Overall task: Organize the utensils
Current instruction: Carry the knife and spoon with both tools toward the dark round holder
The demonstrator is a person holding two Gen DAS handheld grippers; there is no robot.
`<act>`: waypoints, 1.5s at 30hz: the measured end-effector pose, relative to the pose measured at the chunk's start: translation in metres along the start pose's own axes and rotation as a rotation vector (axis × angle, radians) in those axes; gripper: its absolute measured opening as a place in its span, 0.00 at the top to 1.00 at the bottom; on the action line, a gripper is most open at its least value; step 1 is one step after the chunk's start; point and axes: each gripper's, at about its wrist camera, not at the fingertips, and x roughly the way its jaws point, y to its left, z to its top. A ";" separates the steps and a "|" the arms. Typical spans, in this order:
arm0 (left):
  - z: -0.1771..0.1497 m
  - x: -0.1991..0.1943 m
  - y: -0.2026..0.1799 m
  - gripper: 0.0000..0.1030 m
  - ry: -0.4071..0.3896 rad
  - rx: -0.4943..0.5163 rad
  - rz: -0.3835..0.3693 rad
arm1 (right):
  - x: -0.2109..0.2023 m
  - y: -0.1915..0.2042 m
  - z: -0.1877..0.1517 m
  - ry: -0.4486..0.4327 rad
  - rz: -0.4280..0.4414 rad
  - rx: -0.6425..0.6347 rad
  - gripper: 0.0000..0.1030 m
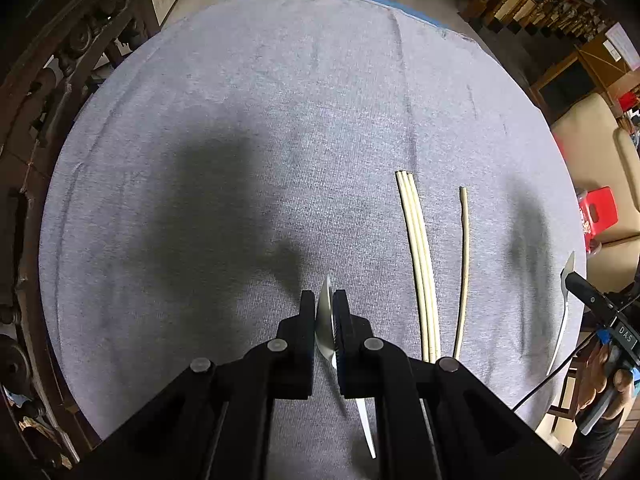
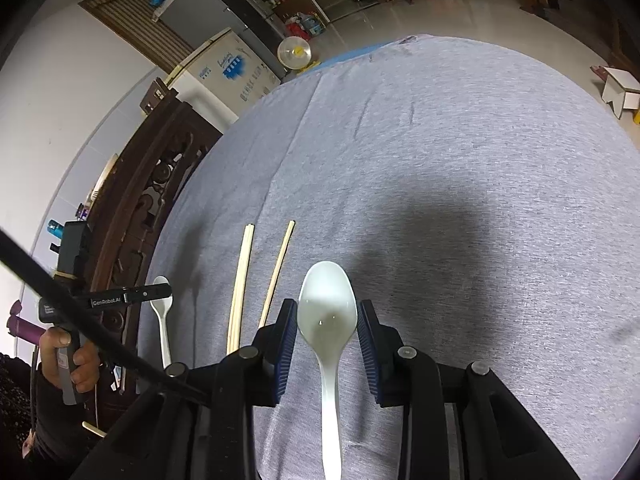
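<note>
Two white spoons are in play, one to each claw. The left claw (image 1: 324,320) points steeply down at the tabletop (image 1: 240,120) and is clamped on the bowl of a white spoon (image 1: 326,320), held edge-on between its blue-lined pads, handle trailing back under the claw. Seen from the right wrist camera, that same spoon (image 2: 162,312) hangs from the left claw (image 2: 160,292) beyond the left edge of the chopsticks, with the person's hand (image 2: 68,356) wrapped round the claw's grip.

The right claw (image 2: 326,332) stands with its pads apart, on either side of a second white spoon (image 2: 326,312) whose bowl faces up; a gap shows between each pad and the bowl, and whether the handle is gripped lower down I cannot tell.

Between the two spoons, pale chopsticks lie on the grey cloth: a bundle of three (image 1: 418,264) side by side and a single one (image 1: 463,264) just beside it, nearly parallel. A carved dark wooden piece of furniture (image 2: 152,184) stands past the tabletop's left rim.
</note>
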 end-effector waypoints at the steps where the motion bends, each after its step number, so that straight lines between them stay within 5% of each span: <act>1: 0.000 0.000 0.000 0.92 -0.001 0.000 0.000 | 0.000 -0.001 0.000 0.000 0.000 0.000 0.68; 45: -0.037 -0.032 0.013 0.92 -0.107 -0.041 -0.074 | -0.034 0.004 -0.017 -0.061 0.013 0.012 0.68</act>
